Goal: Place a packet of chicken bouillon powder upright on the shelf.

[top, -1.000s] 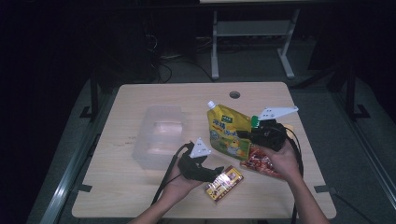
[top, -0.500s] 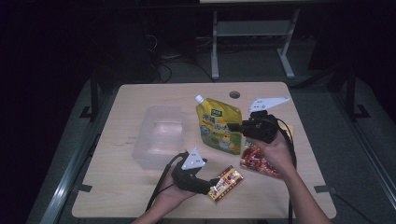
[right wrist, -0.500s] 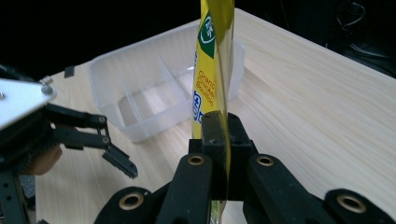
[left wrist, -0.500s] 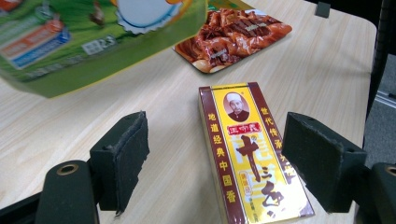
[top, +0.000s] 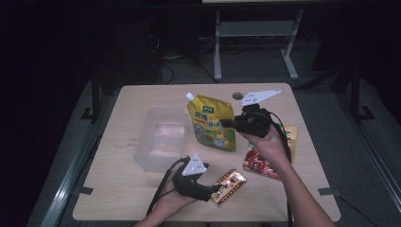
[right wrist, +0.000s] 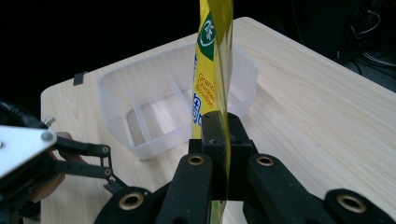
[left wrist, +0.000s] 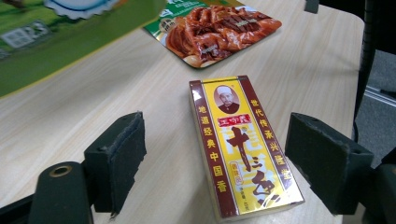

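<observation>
A light wooden table (top: 142, 198) takes the middle of the high view. Left of centre stands a clear plastic container (top: 161, 139) with dividers inside. A red food packet (top: 259, 165) lies flat at lower right. A white metal stand (top: 250, 30) is at the top.

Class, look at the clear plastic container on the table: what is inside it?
The clear plastic container shows thin dividers and nothing else inside its visible compartments. The yellow spouted pouch, held in the right gripper jaws, hangs in front and covers part of the interior, so that part cannot be checked.
</observation>
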### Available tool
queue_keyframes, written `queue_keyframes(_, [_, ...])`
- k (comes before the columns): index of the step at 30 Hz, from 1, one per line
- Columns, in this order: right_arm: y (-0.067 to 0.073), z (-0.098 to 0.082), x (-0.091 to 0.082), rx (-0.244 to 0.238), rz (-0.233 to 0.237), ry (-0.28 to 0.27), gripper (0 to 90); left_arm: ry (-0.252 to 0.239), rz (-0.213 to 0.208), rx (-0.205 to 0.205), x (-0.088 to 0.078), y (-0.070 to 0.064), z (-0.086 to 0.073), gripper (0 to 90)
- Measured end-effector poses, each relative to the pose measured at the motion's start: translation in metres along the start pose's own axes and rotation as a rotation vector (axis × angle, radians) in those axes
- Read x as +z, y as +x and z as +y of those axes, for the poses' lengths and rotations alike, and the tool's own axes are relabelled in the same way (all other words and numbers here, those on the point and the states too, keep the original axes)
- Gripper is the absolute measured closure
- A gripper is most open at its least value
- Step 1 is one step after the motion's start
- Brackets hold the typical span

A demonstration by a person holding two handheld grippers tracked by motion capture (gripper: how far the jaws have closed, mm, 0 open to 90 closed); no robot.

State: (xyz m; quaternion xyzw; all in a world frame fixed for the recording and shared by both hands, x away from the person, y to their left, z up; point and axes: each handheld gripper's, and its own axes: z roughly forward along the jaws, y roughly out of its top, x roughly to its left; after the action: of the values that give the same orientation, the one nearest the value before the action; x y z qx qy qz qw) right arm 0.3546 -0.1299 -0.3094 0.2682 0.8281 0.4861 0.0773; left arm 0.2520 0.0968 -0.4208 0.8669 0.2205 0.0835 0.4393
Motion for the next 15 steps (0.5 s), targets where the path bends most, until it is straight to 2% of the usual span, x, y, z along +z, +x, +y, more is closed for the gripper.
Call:
queue_keyframes(7, [0.001,0.011,0.009,-0.015,0.01,0.0,89.6,-0.004,-0.016,0.017,0.001,-0.004,0.0,17.9])
queue_keyframes(15, [0.007,0.023,0.021,-0.042,0.028,0.006,89.6,-0.009,-0.021,0.002,0.001,-0.004,0.0,17.9])
